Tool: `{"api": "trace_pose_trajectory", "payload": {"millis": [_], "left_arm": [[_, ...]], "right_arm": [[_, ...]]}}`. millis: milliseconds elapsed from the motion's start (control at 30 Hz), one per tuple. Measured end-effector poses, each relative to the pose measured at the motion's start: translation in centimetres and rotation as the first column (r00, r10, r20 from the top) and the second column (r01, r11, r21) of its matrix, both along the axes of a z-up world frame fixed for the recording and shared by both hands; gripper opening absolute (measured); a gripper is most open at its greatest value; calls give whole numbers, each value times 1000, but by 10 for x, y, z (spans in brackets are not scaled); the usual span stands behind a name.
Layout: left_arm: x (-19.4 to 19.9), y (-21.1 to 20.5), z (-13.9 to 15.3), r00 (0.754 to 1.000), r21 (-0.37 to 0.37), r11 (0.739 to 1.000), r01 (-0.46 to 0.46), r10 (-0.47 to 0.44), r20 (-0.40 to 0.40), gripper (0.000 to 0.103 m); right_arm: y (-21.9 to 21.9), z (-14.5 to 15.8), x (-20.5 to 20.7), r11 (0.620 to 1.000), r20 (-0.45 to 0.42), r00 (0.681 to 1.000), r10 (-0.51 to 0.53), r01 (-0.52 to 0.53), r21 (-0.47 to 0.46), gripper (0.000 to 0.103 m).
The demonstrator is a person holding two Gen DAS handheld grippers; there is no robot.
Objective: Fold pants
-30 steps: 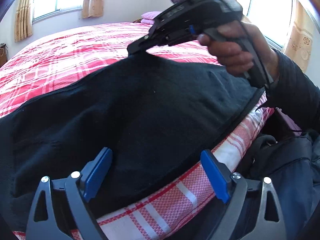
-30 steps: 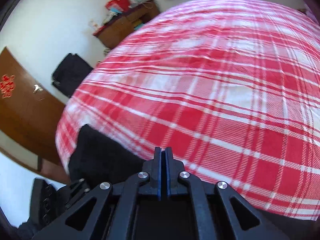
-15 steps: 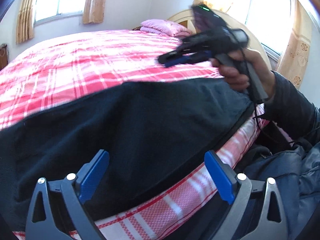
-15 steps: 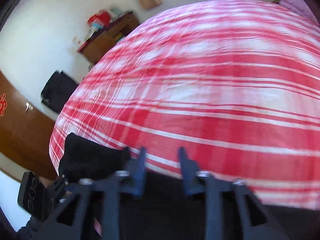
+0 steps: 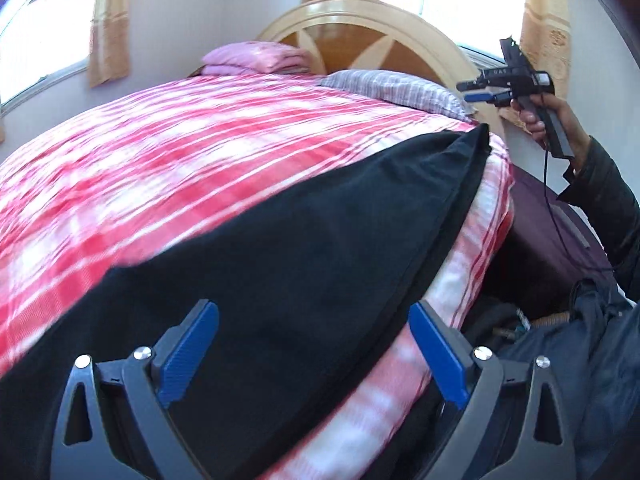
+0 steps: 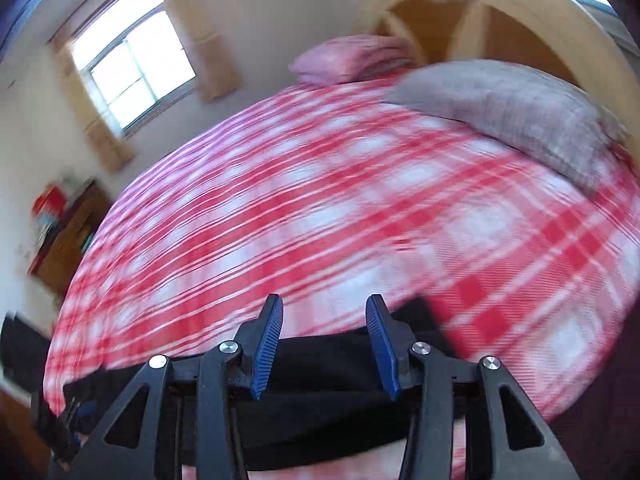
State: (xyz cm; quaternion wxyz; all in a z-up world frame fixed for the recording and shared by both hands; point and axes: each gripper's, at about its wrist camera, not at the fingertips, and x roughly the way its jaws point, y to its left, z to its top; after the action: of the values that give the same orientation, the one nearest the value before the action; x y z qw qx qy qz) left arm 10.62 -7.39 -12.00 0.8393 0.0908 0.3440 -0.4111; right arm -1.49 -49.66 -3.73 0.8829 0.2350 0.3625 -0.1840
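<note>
Black pants [image 5: 280, 256] lie flat along the near edge of a bed with a red and white plaid cover [image 5: 192, 152]. My left gripper [image 5: 314, 354] is open and empty, its blue pads just above the pants. My right gripper [image 6: 324, 344] is open and empty, lifted above the pants [image 6: 332, 384] and off the cloth. In the left wrist view the right gripper [image 5: 474, 92] is held high at the right, near the headboard, clear of the pants' far corner [image 5: 476, 136].
A grey pillow [image 6: 516, 108] and a folded pink blanket [image 6: 352, 56] lie at the wooden headboard [image 5: 380, 24]. A dark purple case [image 5: 556, 240] stands beside the bed at the right. A wooden cabinet [image 6: 68, 232] stands by the far wall.
My right gripper opened, let go of the pants' edge and rose away toward the headboard. The pants now lie flat. My left gripper stayed open and turned toward the headboard.
</note>
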Motion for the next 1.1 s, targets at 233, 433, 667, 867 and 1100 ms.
{"api": "trace_pose_trajectory", "payload": {"millis": [233,433,667,867,1100], "left_arm": [[23,-15,-3,997,-93,995,-43,37,-74,98],[27,-9,-19,987,-87,991,-100,87,-136,98],[31,-4,-29,978,-79,989,-125,109,-175,98],[26,-7,-31,985,-47,993,-105,97,-143,98],[26,-5,-32,984,-56,993,-105,96,-147,98]], "right_arm": [[-64,-57,-14,985,-104,994,-38,55,163,45],[-54,-75,-5,980,-117,991,65,-42,193,25],[-32,-49,-6,998,-151,987,64,-66,-7,9],[-30,-43,1,987,-198,980,16,-47,-155,9],[-36,-62,2,995,-209,973,97,-100,-5,34]]}}
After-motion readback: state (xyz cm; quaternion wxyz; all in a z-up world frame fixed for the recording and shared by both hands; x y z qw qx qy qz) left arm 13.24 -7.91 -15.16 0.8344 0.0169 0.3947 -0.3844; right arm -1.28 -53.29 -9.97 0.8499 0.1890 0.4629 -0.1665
